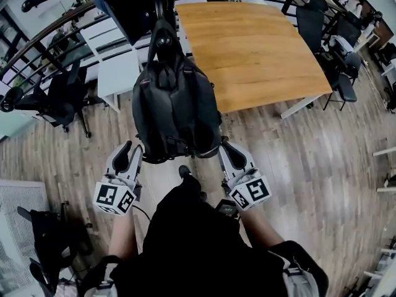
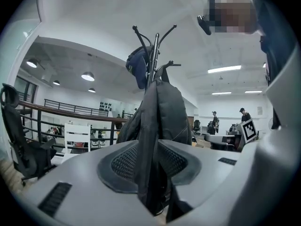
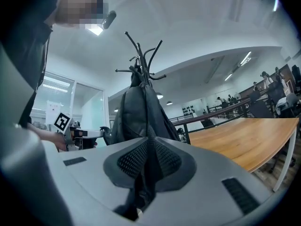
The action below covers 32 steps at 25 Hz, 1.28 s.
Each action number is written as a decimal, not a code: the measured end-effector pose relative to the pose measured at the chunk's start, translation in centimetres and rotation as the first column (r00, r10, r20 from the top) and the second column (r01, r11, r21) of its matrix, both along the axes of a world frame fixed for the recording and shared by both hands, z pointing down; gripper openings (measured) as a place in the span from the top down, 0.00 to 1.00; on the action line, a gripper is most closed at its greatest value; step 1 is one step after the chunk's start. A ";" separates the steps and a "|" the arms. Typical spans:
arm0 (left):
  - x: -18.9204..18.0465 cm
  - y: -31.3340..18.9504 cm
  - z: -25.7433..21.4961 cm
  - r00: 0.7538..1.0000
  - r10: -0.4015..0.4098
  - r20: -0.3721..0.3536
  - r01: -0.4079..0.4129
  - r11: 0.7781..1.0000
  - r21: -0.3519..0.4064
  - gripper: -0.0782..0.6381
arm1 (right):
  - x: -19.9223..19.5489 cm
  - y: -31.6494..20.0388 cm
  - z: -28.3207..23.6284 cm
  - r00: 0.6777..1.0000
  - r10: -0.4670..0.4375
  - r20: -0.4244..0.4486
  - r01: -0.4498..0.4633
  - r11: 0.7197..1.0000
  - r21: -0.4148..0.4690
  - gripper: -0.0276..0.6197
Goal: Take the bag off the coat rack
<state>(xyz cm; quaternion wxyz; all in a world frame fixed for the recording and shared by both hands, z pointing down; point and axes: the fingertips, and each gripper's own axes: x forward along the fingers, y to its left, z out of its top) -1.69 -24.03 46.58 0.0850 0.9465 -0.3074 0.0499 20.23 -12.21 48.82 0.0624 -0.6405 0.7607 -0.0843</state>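
Observation:
A black backpack (image 1: 176, 104) hangs from the dark coat rack (image 1: 159, 8) right in front of me. My left gripper (image 1: 133, 148) is at the bag's lower left corner and my right gripper (image 1: 226, 146) at its lower right. In the left gripper view the jaws (image 2: 148, 147) stand slightly parted, with a fold of the bag (image 2: 162, 107) hanging loosely between them below the rack's hooks (image 2: 155, 46). In the right gripper view the jaws (image 3: 149, 147) pinch a strip of the bag (image 3: 138, 112) tightly, under the rack (image 3: 141, 55).
A wooden table (image 1: 247, 48) stands behind the rack on the right, with a white chair (image 1: 117, 73) and a curved black railing (image 1: 55, 30) on the left. An office chair (image 1: 62, 98) sits at the far left. A blue garment (image 2: 138, 67) hangs on another hook.

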 end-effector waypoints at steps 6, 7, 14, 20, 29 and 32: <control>1.1 -1.1 1.6 0.999 0.016 0.029 -0.016 1.000 -0.023 0.68 | -1.1 -1.7 -0.8 0.990 -0.075 -0.118 0.074 0.997 -0.015 0.88; 1.3 -1.2 1.8 0.999 0.019 0.038 -0.018 1.000 -0.022 0.67 | -1.2 -1.8 -1.0 0.986 -0.089 -0.143 0.087 0.996 -0.017 0.87; 2.9 -1.6 2.9 0.997 0.032 0.076 -0.031 0.999 -0.012 0.64 | 0.2 -3.7 -1.2 0.979 -0.121 -0.166 0.115 0.992 -0.047 0.72; 3.3 -2.4 3.6 0.996 0.008 0.085 -0.007 1.000 -0.006 0.64 | 0.1 -6.4 -0.2 0.972 -0.169 -0.163 0.155 0.983 -0.095 0.64; 4.1 -2.6 3.7 0.996 -0.018 0.084 0.018 1.000 -0.002 0.64 | 0.8 -8.3 0.7 0.976 -0.164 -0.142 0.148 0.982 -0.116 0.65; 4.3 -2.8 3.9 0.995 -0.020 0.095 0.020 1.000 -0.007 0.64 | 0.8 -8.5 0.7 0.976 -0.162 -0.144 0.147 0.983 -0.109 0.66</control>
